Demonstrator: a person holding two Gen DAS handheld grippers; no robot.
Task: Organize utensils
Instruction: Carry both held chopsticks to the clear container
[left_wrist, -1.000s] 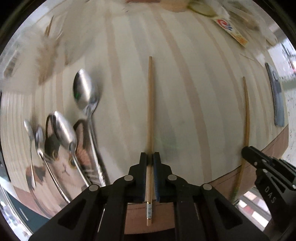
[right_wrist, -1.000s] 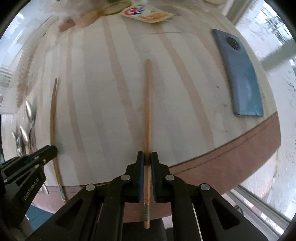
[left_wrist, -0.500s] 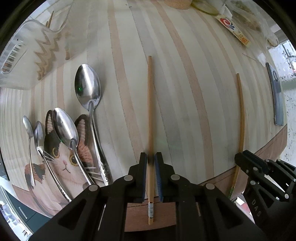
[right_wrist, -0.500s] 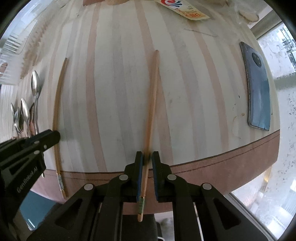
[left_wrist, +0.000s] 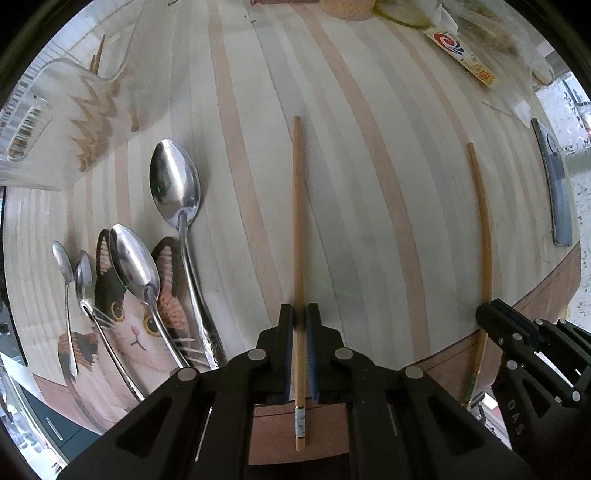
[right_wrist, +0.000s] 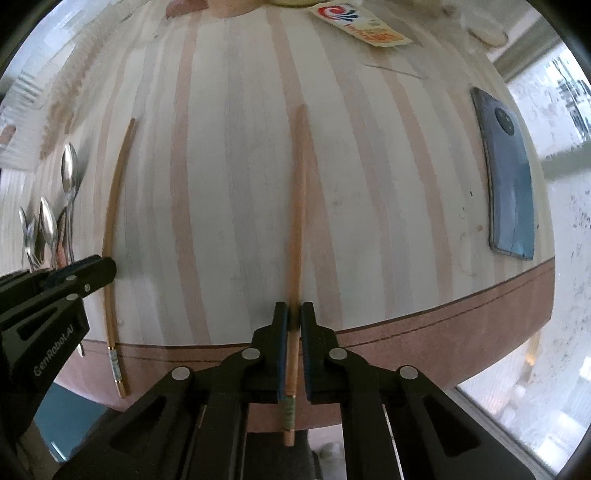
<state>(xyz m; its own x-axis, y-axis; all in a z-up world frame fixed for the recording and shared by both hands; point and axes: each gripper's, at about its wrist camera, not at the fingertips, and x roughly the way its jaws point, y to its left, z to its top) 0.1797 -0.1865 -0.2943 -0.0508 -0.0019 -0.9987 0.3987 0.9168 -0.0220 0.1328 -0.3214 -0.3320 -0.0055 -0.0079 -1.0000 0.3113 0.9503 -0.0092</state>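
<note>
My left gripper (left_wrist: 300, 314) is shut on a wooden chopstick (left_wrist: 297, 221) that points straight ahead over the striped tablecloth (left_wrist: 351, 166). My right gripper (right_wrist: 290, 312) is shut on a second wooden chopstick (right_wrist: 297, 206), also pointing forward. Each gripper and its chopstick shows at the edge of the other view: right gripper (left_wrist: 487, 317), left gripper (right_wrist: 99, 266). Several steel spoons (left_wrist: 177, 192) lie side by side on a cat-picture mat (left_wrist: 136, 325) at the left.
A clear plastic utensil holder (left_wrist: 66, 122) stands at the far left. A dark phone (right_wrist: 509, 184) lies at the right near the table edge (right_wrist: 443, 321). A printed packet (right_wrist: 365, 29) and other clutter lie at the far side.
Both grippers stay shut on their chopsticks. Both have shifted slightly over the table; the left view, blurred a second ago, is now steady with the spoons sharp.
</note>
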